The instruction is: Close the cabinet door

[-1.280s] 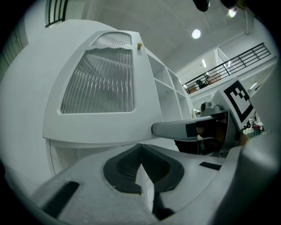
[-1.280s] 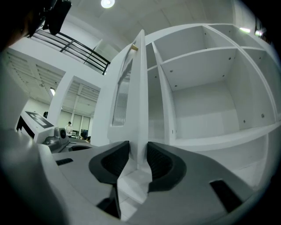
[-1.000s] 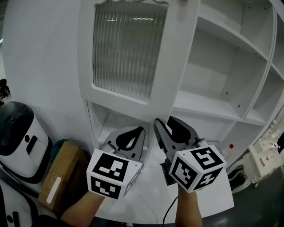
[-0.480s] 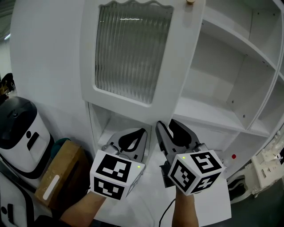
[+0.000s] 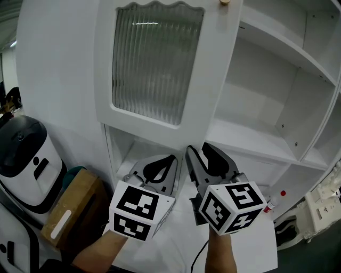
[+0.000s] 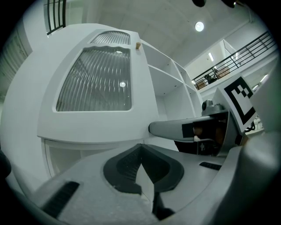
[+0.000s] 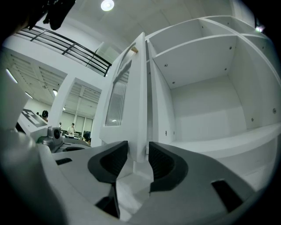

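The white cabinet door [image 5: 154,64] with its ribbed glass pane stands swung open in front of the bare shelves [image 5: 256,133]; a small wooden knob [image 5: 226,1] shows at its top edge. My right gripper [image 5: 203,150] is just below the door's lower corner, its jaws opening. In the right gripper view the door's free edge [image 7: 141,101] runs straight down into the gap of that right gripper [image 7: 137,151], and the pads do not press it. My left gripper [image 5: 171,157] is beside it, shut and empty, facing the door panel [image 6: 94,92] past the left gripper's tips [image 6: 141,146].
A white and black appliance [image 5: 21,160] and a cardboard box [image 5: 69,208] stand low at the left. A red-capped marker [image 5: 274,201] lies at the lower right by a white unit [image 5: 325,208]. Open lower compartments [image 5: 133,149] sit under the door.
The right gripper's jaws stand a little wider than before. Both grippers and the view have shifted only slightly; the door's angle looks the same.
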The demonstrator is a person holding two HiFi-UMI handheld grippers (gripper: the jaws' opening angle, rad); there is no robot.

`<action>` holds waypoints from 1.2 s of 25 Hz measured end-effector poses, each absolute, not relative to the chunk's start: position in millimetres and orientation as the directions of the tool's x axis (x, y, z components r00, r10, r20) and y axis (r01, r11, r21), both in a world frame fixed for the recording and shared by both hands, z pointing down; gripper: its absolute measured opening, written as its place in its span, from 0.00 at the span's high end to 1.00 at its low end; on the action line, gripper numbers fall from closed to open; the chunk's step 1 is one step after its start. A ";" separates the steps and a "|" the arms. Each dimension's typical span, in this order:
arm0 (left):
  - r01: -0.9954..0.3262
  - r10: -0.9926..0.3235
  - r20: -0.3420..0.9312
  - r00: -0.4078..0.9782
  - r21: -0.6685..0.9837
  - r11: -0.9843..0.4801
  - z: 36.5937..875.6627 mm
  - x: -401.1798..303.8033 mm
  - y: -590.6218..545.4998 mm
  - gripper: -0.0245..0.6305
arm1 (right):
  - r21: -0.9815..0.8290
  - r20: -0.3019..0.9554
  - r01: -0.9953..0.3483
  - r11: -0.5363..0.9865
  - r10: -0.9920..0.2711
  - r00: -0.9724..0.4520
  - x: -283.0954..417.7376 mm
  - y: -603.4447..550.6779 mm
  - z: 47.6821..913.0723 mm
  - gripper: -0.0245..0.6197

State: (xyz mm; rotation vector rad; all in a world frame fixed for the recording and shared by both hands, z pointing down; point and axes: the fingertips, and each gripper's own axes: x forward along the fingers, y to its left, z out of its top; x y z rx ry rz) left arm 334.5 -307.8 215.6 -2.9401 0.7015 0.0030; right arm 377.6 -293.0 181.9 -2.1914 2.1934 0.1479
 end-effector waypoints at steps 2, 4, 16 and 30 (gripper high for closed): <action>-0.452 -0.451 -0.032 0.892 -0.119 -0.884 214.6 336.6 -308.1 0.95 | 0.046 -0.094 -0.999 -0.006 -0.996 0.001 380.0 -294.1 182.0 0.71; -0.453 -0.453 -0.034 0.891 -0.122 -0.883 213.7 338.3 -309.0 0.95 | 0.045 -0.094 -0.999 -0.007 -0.996 0.002 382.7 -295.7 182.3 0.71; -0.457 -0.457 -0.038 0.889 -0.125 -0.880 213.4 342.3 -320.4 0.95 | 0.068 -0.094 -0.997 -0.033 -0.995 0.027 392.9 -307.3 182.3 0.70; -0.464 -0.464 -0.033 0.885 -0.119 -0.878 214.8 342.3 -328.5 0.95 | 0.081 -0.104 -0.995 -0.064 -0.993 0.056 400.2 -317.4 181.1 0.70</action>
